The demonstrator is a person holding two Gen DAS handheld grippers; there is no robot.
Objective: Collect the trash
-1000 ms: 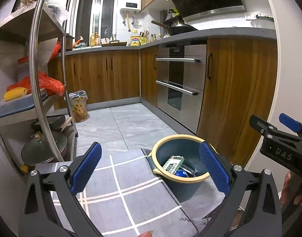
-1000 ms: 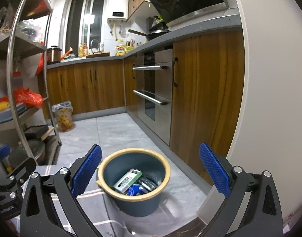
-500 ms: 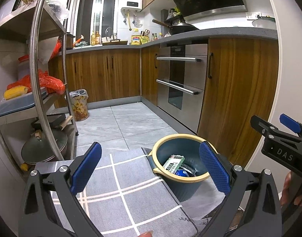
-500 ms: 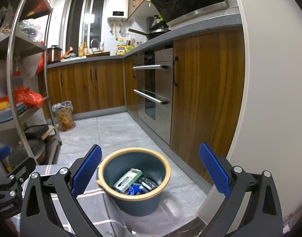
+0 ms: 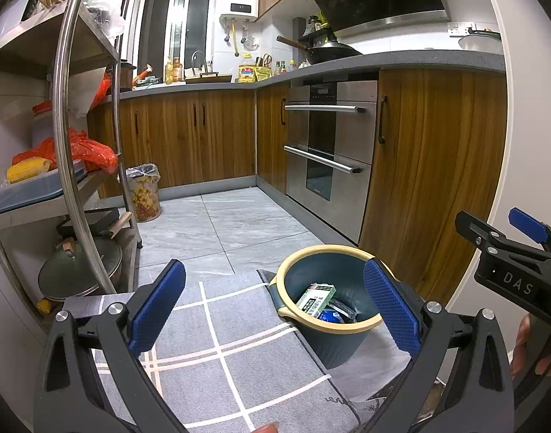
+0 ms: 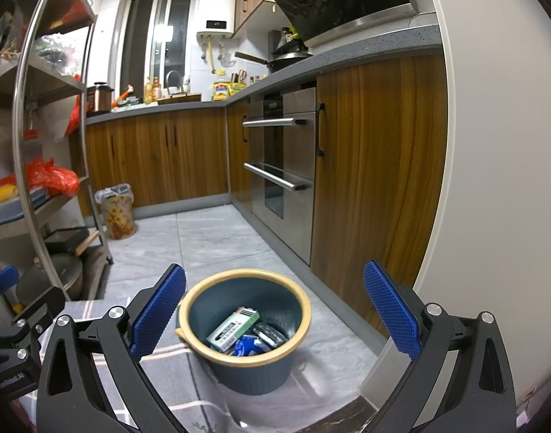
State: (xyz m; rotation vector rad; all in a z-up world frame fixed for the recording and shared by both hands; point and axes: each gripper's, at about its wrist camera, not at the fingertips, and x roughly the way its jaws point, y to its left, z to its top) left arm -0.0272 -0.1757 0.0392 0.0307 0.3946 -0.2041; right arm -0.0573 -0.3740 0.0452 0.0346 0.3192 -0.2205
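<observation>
Kitchen floor, grey tiles, wooden cabinets behind, and the blue bin (image 6: 244, 328) with its yellow rim stands on the checked grey mat (image 5: 210, 357). Trash lies inside the bin: a green-and-white box (image 6: 234, 328) on dark wrappers. Left gripper (image 5: 275, 305) hangs just left of the bin, fingers spread wide, empty. Right gripper (image 6: 275, 306) frames the bin, fingers spread too.

Both wrist cameras look low and forward down a narrow kitchen toward the far window (image 5: 169, 21), each angled down at the blue bin (image 6: 252, 368) on the grey mat (image 5: 217, 353); the right view sits nearer the bin, the left farther left.
</observation>
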